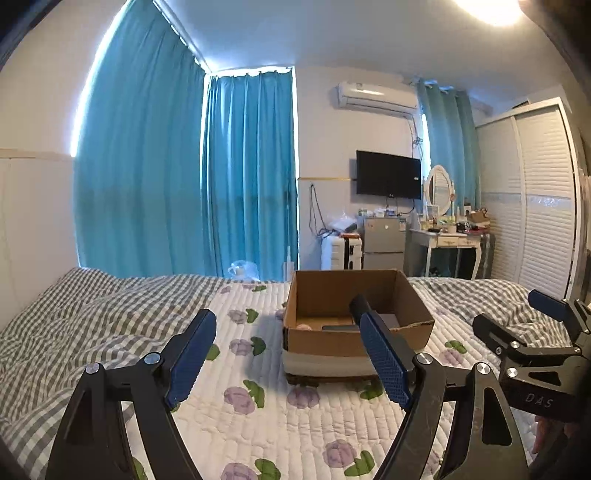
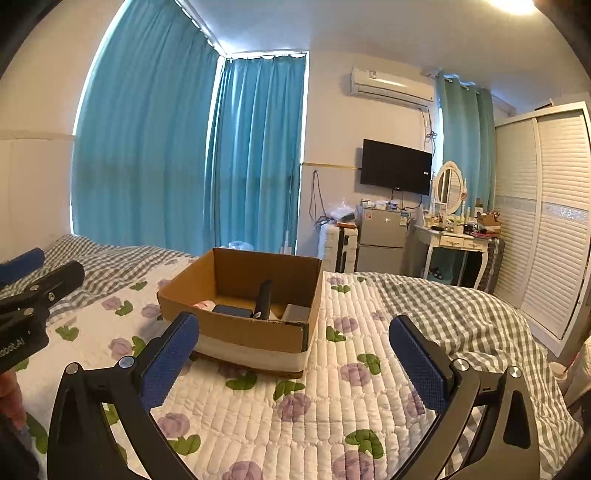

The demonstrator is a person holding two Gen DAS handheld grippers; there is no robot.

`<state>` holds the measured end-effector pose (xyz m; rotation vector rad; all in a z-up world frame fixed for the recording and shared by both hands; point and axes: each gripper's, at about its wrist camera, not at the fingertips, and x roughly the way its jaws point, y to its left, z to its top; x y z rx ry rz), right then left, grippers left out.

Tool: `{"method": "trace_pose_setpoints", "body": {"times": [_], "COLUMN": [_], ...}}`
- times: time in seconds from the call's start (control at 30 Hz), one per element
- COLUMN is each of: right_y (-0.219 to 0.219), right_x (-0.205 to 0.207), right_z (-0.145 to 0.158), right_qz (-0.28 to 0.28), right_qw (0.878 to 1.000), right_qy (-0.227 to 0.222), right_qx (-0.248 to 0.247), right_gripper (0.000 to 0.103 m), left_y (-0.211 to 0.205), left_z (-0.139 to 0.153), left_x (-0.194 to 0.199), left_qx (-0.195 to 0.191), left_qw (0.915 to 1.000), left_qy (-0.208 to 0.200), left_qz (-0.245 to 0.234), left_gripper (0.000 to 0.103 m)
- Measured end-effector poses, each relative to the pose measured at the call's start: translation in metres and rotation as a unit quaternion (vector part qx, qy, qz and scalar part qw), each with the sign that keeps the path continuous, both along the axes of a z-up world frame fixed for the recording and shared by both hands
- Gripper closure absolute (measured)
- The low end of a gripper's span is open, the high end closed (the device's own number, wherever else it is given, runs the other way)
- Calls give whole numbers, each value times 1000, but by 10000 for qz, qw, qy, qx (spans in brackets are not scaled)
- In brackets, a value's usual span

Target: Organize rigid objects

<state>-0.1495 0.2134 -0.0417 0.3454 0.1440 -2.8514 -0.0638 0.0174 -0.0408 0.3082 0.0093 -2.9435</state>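
cardboard box (image 2: 236,310) beyond right gripper (image 2: 295,365), jaws apart

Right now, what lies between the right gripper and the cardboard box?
Only bare floral quilt; the right wrist view shows nothing else between the open right gripper and the cardboard box.

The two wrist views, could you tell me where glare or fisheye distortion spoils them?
Left wrist view: the ceiling light blows out the top right corner, and the curtains bow. Right wrist view: similar glare at the top right; the cardboard box stays sharp.
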Motion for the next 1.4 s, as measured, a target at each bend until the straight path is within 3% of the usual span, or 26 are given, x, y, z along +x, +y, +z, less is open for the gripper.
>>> {"method": "trace_pose_setpoints", "body": {"times": [1.4], "right_y": [4], "right_x": [0], "right_z": [-1], "right_qz": [-59], "right_qw": [9999], "right_qy": [-107], "right_qx": [-27], "right_gripper": [0], "left_y": [1], "left_z": [-9], "left_x": [-2], "left_qx": [-38], "left_qw": [9996], "left_qy": [-276], "left_qz": [-69], "left_gripper": [20]}}
